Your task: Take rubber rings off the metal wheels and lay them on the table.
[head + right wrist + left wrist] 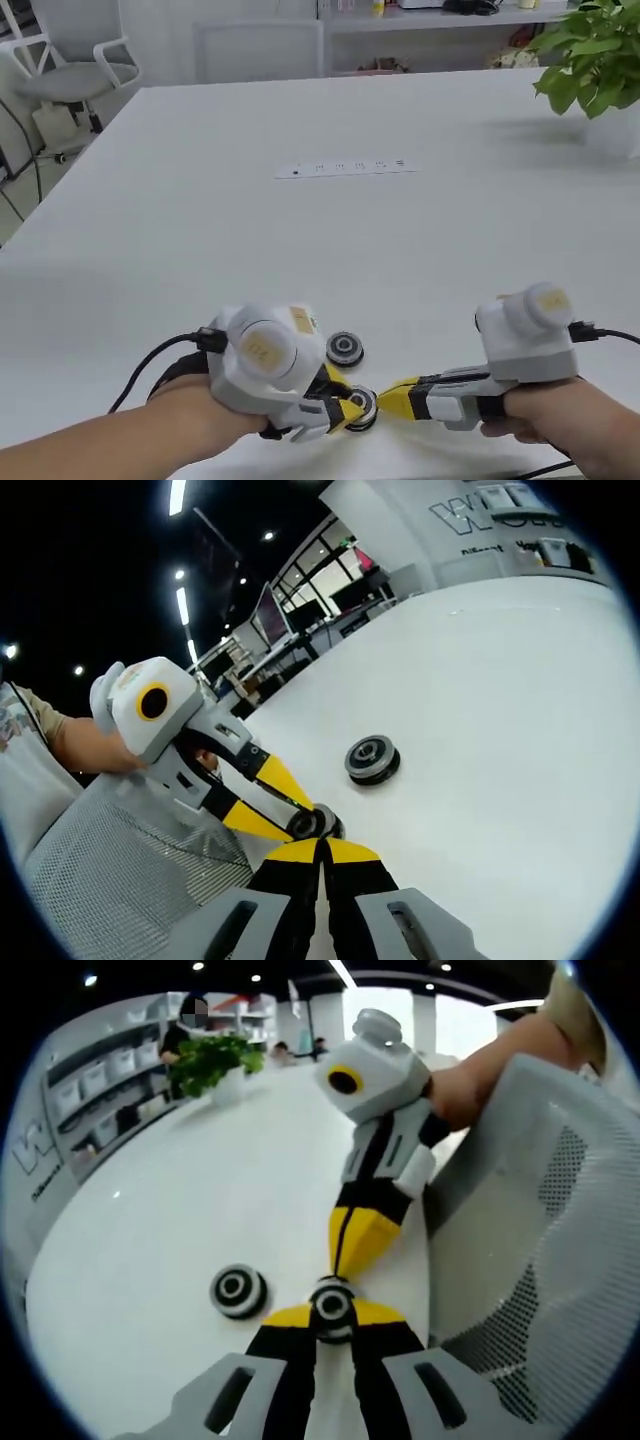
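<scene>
Wheel [332,1304], round metal, sits clamped in left claw [331,1316]; right claw [322,844] clenched, touching.

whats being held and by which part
The left gripper clamps a wheel by its rim, a jaw each side. The right gripper, shut, touches its edge; a hold there cannot be told.
</scene>
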Motion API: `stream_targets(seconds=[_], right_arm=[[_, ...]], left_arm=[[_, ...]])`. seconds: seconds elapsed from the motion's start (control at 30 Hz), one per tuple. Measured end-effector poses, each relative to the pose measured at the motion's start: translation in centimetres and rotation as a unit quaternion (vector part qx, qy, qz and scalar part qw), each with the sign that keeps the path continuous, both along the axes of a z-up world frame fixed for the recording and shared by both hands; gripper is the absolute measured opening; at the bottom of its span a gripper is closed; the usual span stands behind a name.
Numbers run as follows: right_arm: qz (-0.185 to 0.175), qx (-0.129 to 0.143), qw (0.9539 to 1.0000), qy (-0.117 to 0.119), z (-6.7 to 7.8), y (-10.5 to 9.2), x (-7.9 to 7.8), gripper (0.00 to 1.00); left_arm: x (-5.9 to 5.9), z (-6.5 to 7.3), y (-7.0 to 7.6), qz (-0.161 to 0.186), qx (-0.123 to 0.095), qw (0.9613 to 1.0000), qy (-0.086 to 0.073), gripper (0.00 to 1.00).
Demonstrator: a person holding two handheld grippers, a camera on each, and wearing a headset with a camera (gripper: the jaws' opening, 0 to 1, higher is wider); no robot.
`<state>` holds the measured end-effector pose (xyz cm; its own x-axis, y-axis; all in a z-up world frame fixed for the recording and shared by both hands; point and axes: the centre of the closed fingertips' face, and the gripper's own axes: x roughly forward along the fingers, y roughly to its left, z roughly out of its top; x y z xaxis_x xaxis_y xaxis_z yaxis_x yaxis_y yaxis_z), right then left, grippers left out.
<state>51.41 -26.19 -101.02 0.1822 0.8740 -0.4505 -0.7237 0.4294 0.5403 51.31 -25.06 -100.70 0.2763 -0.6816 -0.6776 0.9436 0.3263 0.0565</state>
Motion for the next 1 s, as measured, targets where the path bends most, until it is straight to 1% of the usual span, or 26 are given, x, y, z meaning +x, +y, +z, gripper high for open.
stream_targets(seconds=[0.4, 1.0], right_arm=[[0.001, 0.008, 1.0000, 0.003, 0.3, 0.3, -0.1, 0.00], [0.016, 0.022, 0.9996, 0.006, 0.7, 1.0, -0.6, 0.00]], left_arm=[[0.1, -0.1, 0.0, 0.012, 0.005, 0.9999, 0.003, 0.13], [0.0, -0.1, 0.0, 0.013, 0.007, 0.9999, 0.002, 0.12]])
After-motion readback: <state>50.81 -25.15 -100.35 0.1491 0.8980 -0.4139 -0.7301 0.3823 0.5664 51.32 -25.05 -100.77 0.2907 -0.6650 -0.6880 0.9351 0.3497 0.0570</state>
